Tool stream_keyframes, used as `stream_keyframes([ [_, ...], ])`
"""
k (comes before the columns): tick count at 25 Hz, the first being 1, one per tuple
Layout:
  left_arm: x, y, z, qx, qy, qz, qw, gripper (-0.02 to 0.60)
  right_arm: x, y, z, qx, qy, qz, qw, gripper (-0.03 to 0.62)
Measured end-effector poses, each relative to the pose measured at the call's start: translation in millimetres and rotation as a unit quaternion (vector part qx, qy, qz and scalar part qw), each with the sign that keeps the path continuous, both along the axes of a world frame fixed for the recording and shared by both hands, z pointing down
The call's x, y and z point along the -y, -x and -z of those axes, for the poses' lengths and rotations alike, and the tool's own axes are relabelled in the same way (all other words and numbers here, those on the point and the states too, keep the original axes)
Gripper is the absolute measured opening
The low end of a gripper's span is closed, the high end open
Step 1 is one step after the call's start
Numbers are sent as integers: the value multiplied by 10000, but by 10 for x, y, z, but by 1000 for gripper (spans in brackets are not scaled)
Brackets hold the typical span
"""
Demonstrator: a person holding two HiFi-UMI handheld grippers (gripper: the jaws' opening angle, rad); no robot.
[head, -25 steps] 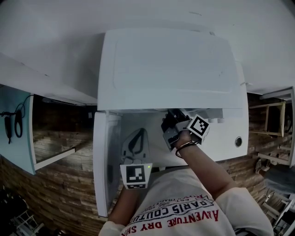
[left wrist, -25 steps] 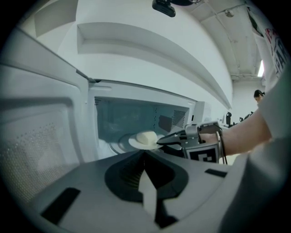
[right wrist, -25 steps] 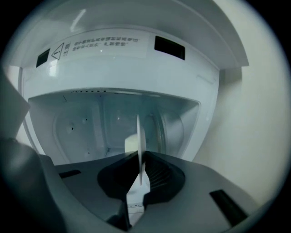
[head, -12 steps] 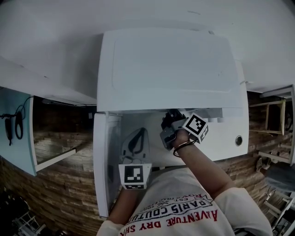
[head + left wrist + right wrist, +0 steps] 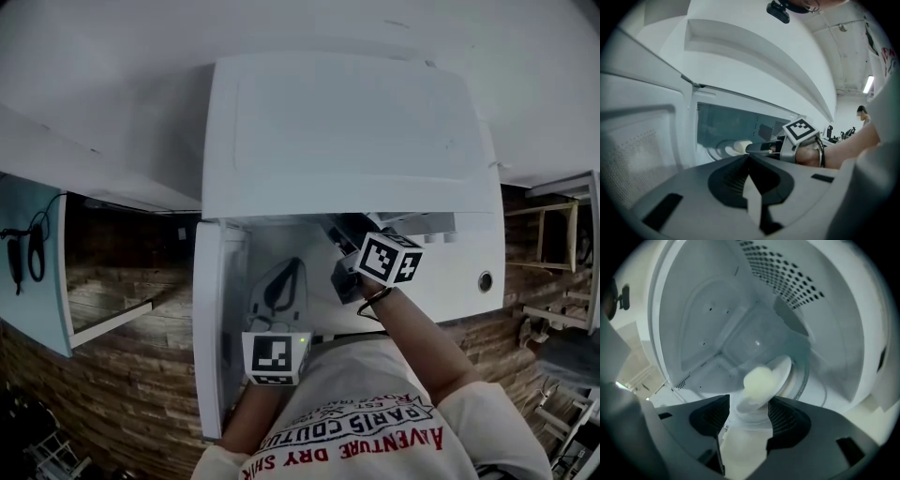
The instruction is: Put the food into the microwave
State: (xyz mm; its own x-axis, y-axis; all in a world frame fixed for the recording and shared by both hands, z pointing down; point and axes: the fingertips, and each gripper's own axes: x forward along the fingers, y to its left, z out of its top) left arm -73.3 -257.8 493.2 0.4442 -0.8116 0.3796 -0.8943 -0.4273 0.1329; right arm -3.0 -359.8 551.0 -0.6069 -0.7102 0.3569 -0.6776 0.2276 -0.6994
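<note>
my right tongs (image 5: 750, 400) are reached deep into the microwave (image 5: 347, 131), jaws opening wide. the white plate (image 5: 782, 367) and the pale round lump of food (image 5: 759, 379) on it sit between them, and the pads look clear of the plate's edge. from my left side i see the plate lying low on the cavity floor. my left tongs (image 5: 750, 158) are closed tip to tip with nothing in them, held just outside the cavity beside the open door (image 5: 211, 328).
</note>
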Motion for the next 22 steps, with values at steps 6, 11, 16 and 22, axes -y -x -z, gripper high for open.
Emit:
stream_keyframes([
  [6, -56, -71, 3, -89, 9, -121, 9999, 6, -131, 26, -110, -1544, -151, 1047, 9823, 256],
  [11, -89, -133, -27, -164, 85, -241, 9995, 6, -220, 35, -199, -2765, -7, 2115, 9374, 256],
  [16, -83, -146, 28, -239, 32, -232, 9994, 6, -276, -22, -250, -3455, 71, 2395, 9073, 255],
  [22, -86, -138, 12, -259, 58, -210, 9994, 6, -371, -88, -381, -3694, 320, 2581, 8921, 255],
])
